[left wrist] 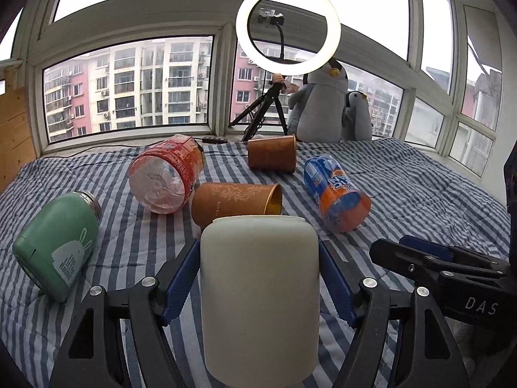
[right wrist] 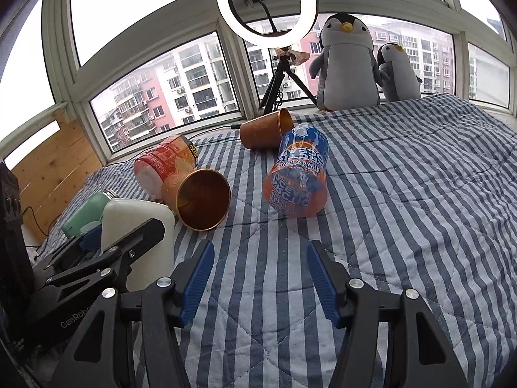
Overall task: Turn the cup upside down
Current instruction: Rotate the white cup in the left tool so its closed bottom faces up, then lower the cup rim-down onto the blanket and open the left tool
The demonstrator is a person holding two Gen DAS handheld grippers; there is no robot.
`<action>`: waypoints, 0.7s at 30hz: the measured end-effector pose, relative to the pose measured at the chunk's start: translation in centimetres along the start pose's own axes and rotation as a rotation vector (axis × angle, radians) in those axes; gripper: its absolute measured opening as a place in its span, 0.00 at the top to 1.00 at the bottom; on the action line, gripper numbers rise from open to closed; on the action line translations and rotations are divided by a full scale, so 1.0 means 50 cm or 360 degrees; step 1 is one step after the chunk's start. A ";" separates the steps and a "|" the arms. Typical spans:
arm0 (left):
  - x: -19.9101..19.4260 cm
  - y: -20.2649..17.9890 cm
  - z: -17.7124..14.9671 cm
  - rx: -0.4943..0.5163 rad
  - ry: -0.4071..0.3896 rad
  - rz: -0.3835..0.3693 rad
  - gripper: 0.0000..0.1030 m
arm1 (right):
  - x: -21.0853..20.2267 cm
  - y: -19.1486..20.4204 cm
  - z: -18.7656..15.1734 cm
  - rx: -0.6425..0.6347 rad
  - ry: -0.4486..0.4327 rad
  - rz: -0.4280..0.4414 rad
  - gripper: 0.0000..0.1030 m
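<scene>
My left gripper (left wrist: 258,274) is shut on a cream white cup (left wrist: 258,297), which stands with its closed rounded end up between the blue pads. The same cup (right wrist: 139,226) shows at the left of the right wrist view, with the left gripper (right wrist: 97,252) clamped on it. My right gripper (right wrist: 260,274) is open and empty over the striped quilt (right wrist: 404,210), to the right of the cup; it also shows in the left wrist view (left wrist: 420,255).
Lying on the quilt: a near copper cup (left wrist: 236,202), a far copper cup (left wrist: 272,153), a red clear jar (left wrist: 166,174), a blue-orange cup (left wrist: 336,194), a green flask (left wrist: 58,252). Ring light (left wrist: 287,29) and plush penguins (left wrist: 323,103) stand by the window.
</scene>
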State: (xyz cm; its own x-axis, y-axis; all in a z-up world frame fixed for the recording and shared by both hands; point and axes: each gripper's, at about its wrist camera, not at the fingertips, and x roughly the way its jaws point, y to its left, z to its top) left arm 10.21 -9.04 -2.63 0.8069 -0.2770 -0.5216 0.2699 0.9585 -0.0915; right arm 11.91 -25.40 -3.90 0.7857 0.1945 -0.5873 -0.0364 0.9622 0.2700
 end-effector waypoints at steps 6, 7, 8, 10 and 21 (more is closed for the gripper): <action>-0.032 -0.003 -0.005 0.0073 0.0059 -0.0030 0.26 | -0.011 0.005 0.024 0.0041 -0.0018 0.0083 0.46; -0.039 -0.003 -0.007 0.0087 0.0068 -0.0032 0.26 | -0.014 0.011 0.023 0.0018 -0.0030 0.0070 0.46; -0.045 -0.003 -0.008 0.0096 0.0077 -0.0037 0.26 | -0.016 0.016 0.021 0.0000 -0.0036 0.0067 0.46; -0.059 -0.002 -0.015 0.0107 0.0085 -0.0044 0.26 | -0.019 0.023 0.016 -0.0017 -0.0038 0.0071 0.46; -0.111 -0.014 -0.060 0.0214 0.0043 -0.0031 0.26 | -0.035 0.050 -0.009 -0.0114 -0.0086 0.0001 0.46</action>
State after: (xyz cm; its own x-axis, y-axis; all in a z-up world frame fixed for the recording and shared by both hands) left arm 3.94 -7.96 -2.21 0.7870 -0.2916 -0.5437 0.3546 0.9350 0.0118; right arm 10.17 -23.26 -2.52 0.8178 0.1863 -0.5446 -0.0792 0.9736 0.2140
